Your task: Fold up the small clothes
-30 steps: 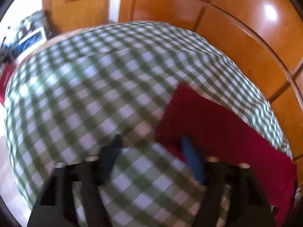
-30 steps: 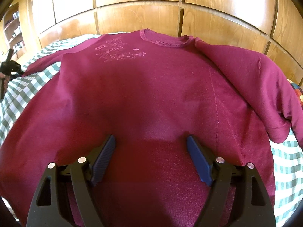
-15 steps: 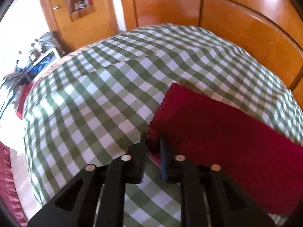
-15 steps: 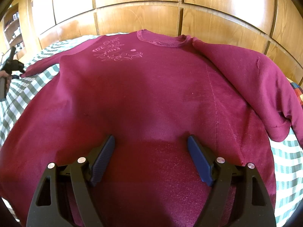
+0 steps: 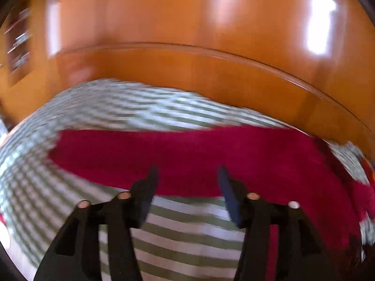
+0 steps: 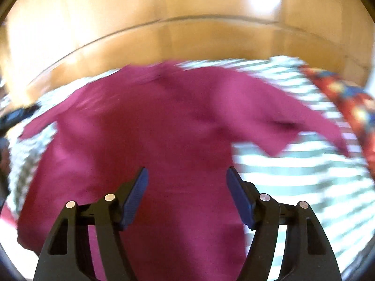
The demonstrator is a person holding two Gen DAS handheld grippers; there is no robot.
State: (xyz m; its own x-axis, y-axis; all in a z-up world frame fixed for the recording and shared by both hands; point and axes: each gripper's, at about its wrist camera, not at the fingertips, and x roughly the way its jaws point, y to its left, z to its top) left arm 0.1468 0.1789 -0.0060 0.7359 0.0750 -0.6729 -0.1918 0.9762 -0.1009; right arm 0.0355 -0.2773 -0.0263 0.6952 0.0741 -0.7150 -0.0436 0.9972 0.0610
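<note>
A maroon sweatshirt (image 6: 164, 128) lies spread on the green checked bed cover (image 6: 293, 178), its neck towards the wooden headboard. Its right sleeve (image 6: 281, 126) lies angled out over the cover. My right gripper (image 6: 187, 173) hovers above the lower body of the sweatshirt; its jaws are closing, with no cloth pinched between them. In the left wrist view the other sleeve (image 5: 187, 154) stretches as a red band across the cover (image 5: 187, 229). My left gripper (image 5: 187, 173) is just short of that sleeve, its jaws opening and empty. Both views are blurred by motion.
A wooden headboard (image 5: 211, 75) rises right behind the bed. A colourful red and blue cloth (image 6: 351, 103) lies at the bed's right edge. A dark shape (image 6: 16, 117) shows at the far left of the right wrist view. Shelves (image 5: 18, 39) stand at the left.
The left gripper closed at the sleeve's cuff, then opened and swung round to face the headboard; the sleeve now lies across its view. The right gripper shifted right and its jaws narrowed a little.
</note>
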